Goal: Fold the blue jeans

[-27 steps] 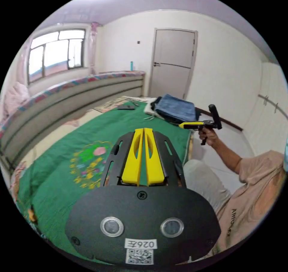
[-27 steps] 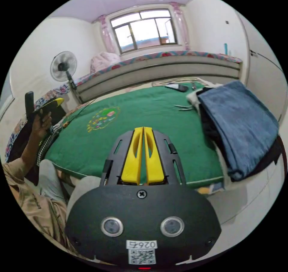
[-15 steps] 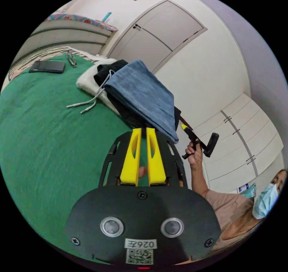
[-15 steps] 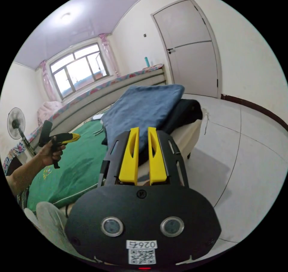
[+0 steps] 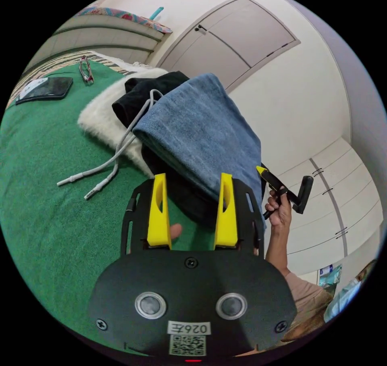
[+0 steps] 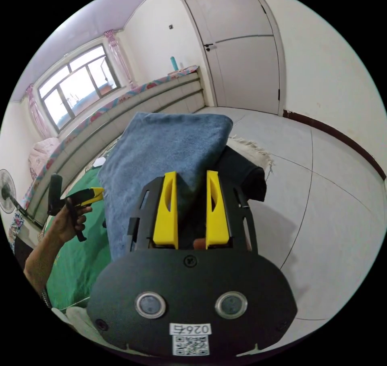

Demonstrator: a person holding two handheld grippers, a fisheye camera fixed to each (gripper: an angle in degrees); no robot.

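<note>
The folded blue jeans (image 5: pixel 201 136) lie on top of a black garment (image 5: pixel 149 90) and a white fleece (image 5: pixel 100 118) at the corner of the bed's green cover (image 5: pixel 48 188). A grey drawstring (image 5: pixel 117 152), phone (image 5: pixel 44 90) and clip (image 5: pixel 85 68) lie nearby. The jeans' long axis runs toward the door (image 6: pixel 246 55). The left gripper (image 5: pixel 192 180) is spread wide just before the near fold; the right gripper (image 6: pixel 189 176) is parted at the jeans' (image 6: pixel 161 152) edge, gripping nothing. Bare floor (image 6: pixel 322 204) lies beyond the bed edge.

Bed with green embroidered cover (image 5: pixel 48 204), bearing a white fluffy folded cloth (image 5: pixel 100 118), a black phone (image 5: pixel 46 88) and a metal clip (image 5: pixel 85 68).
</note>
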